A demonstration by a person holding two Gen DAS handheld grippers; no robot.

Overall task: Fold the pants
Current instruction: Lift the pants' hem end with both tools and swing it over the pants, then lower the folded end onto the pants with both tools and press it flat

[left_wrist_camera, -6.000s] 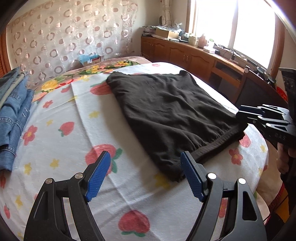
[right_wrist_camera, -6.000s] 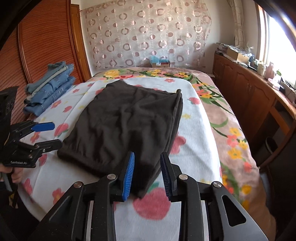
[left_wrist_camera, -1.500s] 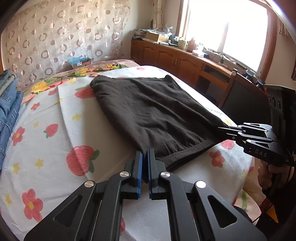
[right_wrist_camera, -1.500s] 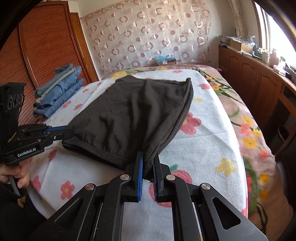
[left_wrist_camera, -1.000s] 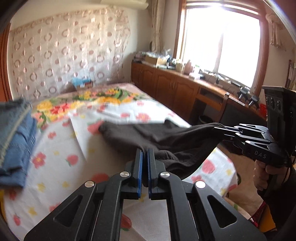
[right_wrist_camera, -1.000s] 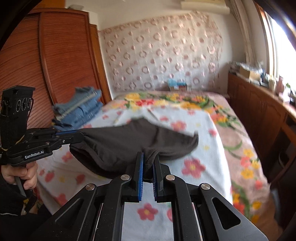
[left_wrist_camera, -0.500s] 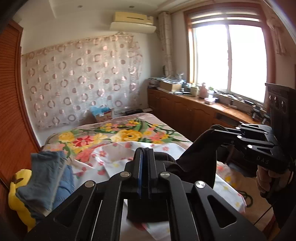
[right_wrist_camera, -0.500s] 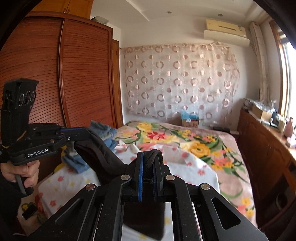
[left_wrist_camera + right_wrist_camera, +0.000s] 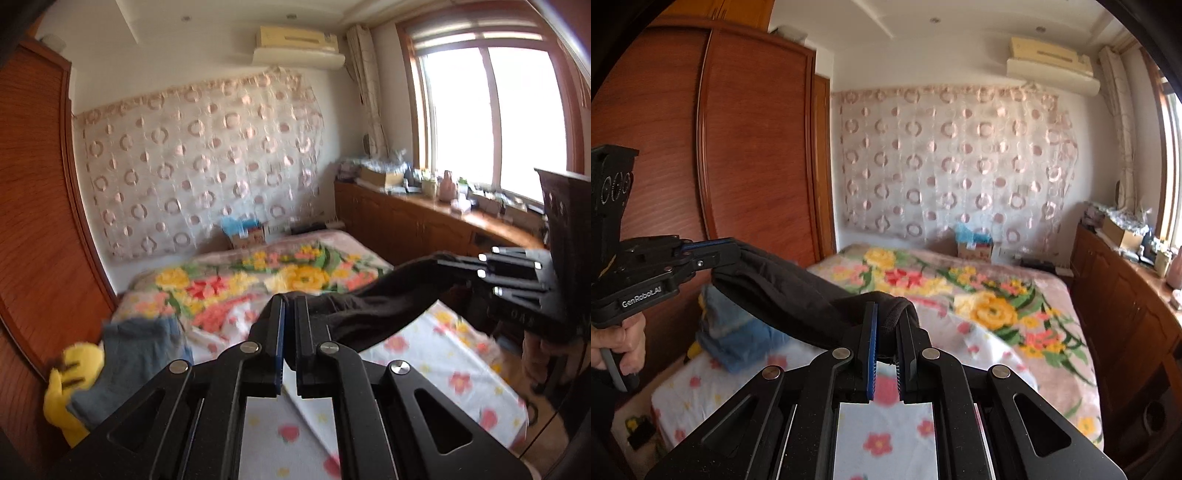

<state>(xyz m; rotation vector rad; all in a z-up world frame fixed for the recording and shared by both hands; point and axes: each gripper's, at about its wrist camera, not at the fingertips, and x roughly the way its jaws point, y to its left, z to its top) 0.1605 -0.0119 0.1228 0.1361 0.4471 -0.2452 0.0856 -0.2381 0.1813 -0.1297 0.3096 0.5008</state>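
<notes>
The black pants (image 9: 384, 306) hang in the air above the bed, stretched between my two grippers. My left gripper (image 9: 289, 306) is shut on one corner of their edge. My right gripper (image 9: 886, 314) is shut on the other corner (image 9: 886, 301). In the left wrist view the right gripper (image 9: 443, 264) holds the cloth at the right. In the right wrist view the left gripper (image 9: 733, 251) holds it at the left, and the pants (image 9: 783, 288) sag between them. Their lower part is hidden behind my fingers.
The bed (image 9: 424, 354) with a flowered sheet lies below. A stack of folded jeans (image 9: 140, 350) and a yellow toy (image 9: 74, 373) sit at its left edge. A wooden wardrobe (image 9: 746, 147) stands left. Cabinets (image 9: 406, 225) run under the window at right.
Both grippers have lifted the pants off the bed and raised them high. The view has tilted up toward the wall and ceiling.
</notes>
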